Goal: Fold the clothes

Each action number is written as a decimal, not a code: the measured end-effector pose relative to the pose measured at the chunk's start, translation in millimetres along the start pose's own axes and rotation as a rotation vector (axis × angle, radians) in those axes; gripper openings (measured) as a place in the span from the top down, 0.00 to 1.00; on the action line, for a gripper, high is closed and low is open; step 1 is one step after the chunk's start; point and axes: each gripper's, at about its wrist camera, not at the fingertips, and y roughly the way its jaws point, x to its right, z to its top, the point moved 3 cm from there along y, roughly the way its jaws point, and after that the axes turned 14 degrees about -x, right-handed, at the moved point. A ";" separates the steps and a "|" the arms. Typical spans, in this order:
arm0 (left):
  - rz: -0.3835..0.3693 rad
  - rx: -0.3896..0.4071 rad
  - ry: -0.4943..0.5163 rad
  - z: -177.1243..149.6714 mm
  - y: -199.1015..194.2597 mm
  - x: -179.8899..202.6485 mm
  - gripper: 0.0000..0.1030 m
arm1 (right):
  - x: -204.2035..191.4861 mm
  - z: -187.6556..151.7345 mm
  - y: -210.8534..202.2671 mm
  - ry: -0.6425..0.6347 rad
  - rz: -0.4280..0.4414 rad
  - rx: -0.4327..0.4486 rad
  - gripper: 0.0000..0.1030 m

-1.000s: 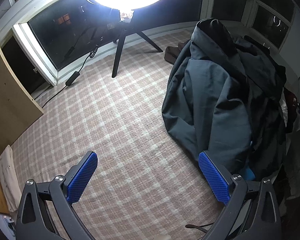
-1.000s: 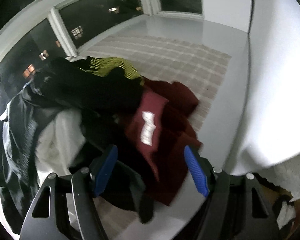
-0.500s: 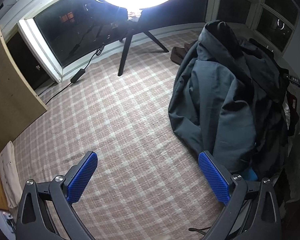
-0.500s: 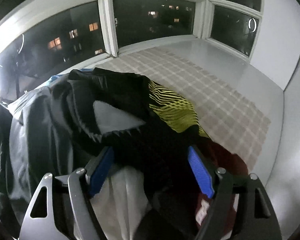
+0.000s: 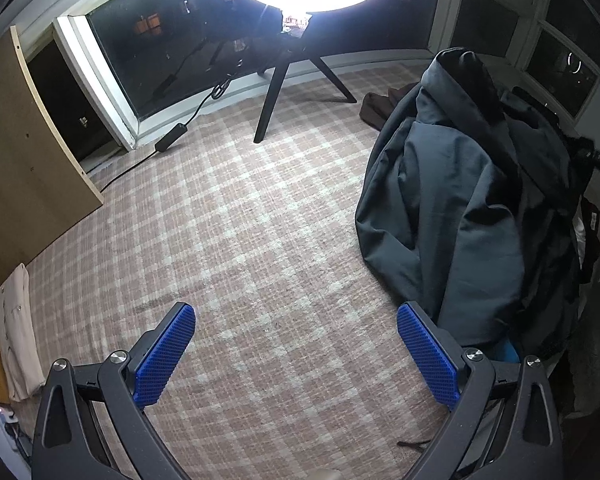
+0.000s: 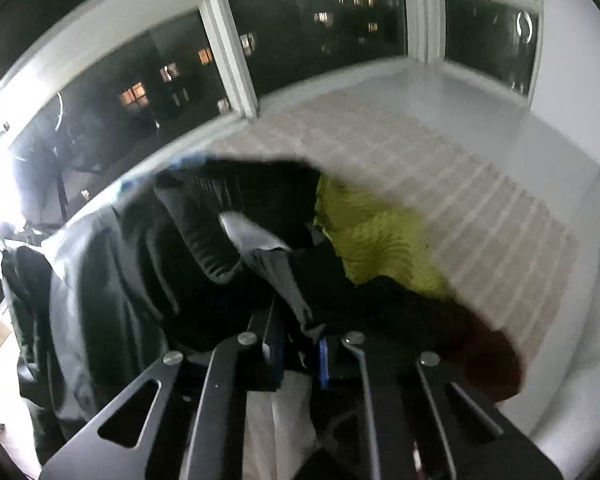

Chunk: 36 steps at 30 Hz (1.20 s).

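Note:
A heap of clothes lies on the checked mat. In the left wrist view its near side is a dark grey jacket (image 5: 460, 200), piled to the right of my left gripper (image 5: 296, 344), which hovers open over the bare checked mat (image 5: 240, 240) with nothing between its blue pads. In the right wrist view my right gripper (image 6: 300, 356) is shut on a fold of a black garment (image 6: 260, 208) with a grey-white lining, pinched between its blue pads. A yellow-green garment (image 6: 372, 240) and a dark red one (image 6: 496, 364) lie in the same heap.
A ring light on a black tripod (image 5: 276, 84) stands at the far edge of the mat, its cable (image 5: 168, 144) running left. A wooden panel (image 5: 24, 152) and a folded pale cloth (image 5: 16, 340) sit at the left. Dark windows (image 6: 300, 40) ring the room; a white sill (image 6: 480, 92) runs below them.
My right gripper has closed from open onto the black garment on top of the heap. The left gripper has drifted slightly and stays open over the mat.

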 end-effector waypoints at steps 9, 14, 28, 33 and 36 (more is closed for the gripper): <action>-0.049 0.080 -0.004 -13.0 -23.3 -11.9 0.01 | -47.4 59.4 -171.4 -0.096 0.008 0.288 0.94; -0.071 0.145 -0.039 -34.2 -43.9 -40.7 0.01 | -146.9 56.7 -276.2 -0.286 0.070 0.426 0.94; 0.006 0.305 -0.246 -145.3 -111.3 -201.7 0.01 | -436.2 -54.1 -426.0 -0.673 0.495 0.492 0.94; 0.081 0.316 -0.343 -196.7 -126.1 -271.1 0.01 | -503.7 -90.6 -389.6 -0.721 0.567 0.398 0.94; 0.110 0.299 -0.386 -224.4 -124.0 -310.9 0.01 | -529.0 -131.9 -314.2 -0.722 0.538 0.254 0.94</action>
